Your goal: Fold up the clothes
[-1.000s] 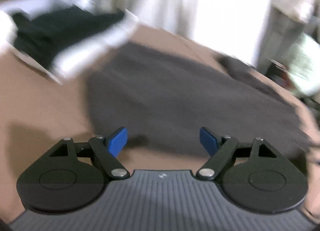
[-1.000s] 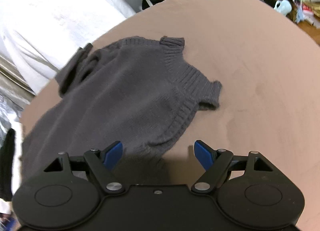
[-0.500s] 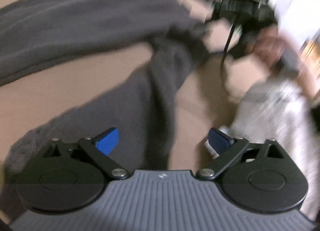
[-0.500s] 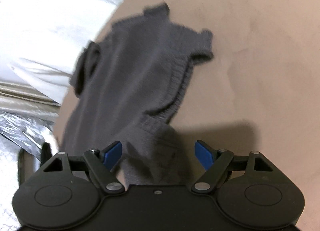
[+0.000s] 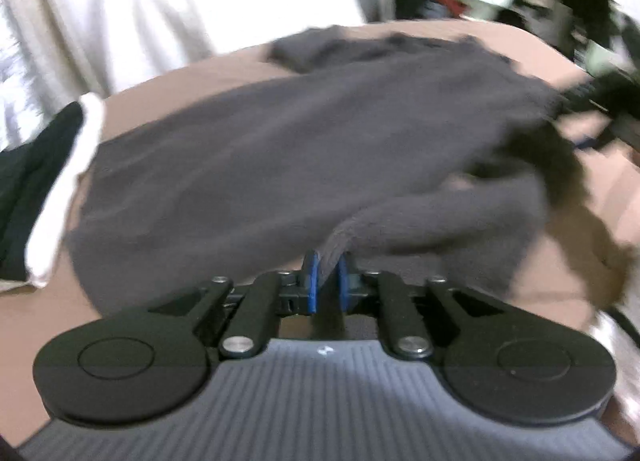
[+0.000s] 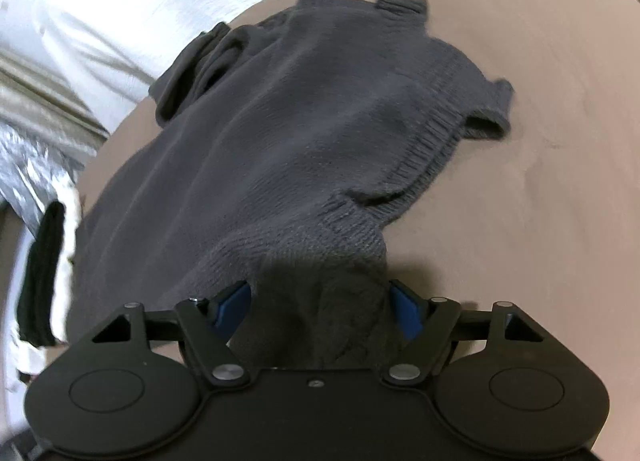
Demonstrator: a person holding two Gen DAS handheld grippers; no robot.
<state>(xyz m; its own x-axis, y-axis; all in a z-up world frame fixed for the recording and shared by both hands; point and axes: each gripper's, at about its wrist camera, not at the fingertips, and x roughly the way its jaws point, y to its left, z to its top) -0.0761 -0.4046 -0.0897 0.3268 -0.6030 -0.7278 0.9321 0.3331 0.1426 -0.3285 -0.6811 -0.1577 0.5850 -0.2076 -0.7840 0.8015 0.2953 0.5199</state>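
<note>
Dark grey knit, a sweater (image 6: 304,133), lies spread over the tan table (image 6: 540,141), its ribbed collar and one short ribbed cuff out ahead of the right gripper (image 6: 320,309) and off to its right. The left gripper (image 5: 326,281) has its blue jaws pinched nearly together on a fold of the sweater (image 5: 280,149), the cloth rising in a small ridge straight out of the gap between them, which reads as a firm hold on an edge or sleeve meant to be carried across the body for a fold. The right gripper's jaws stand wide apart, with a bunched, shadowed part of the knit lying between them and running back under the gripper body; I judge it is set there to close on that hem, not yet gripping. Most of the garment stretches forward and to the left of the right jaws, and forward of the left jaws, flat enough to take a fold. A black and white cloth (image 6: 44,273) sits at the table's edge, far left of both pairs of jaws (likely another piece waiting its turn), well apart from the sweater's collar. The left view is blurred, so finer detail of its grip is hard to tell.
</note>
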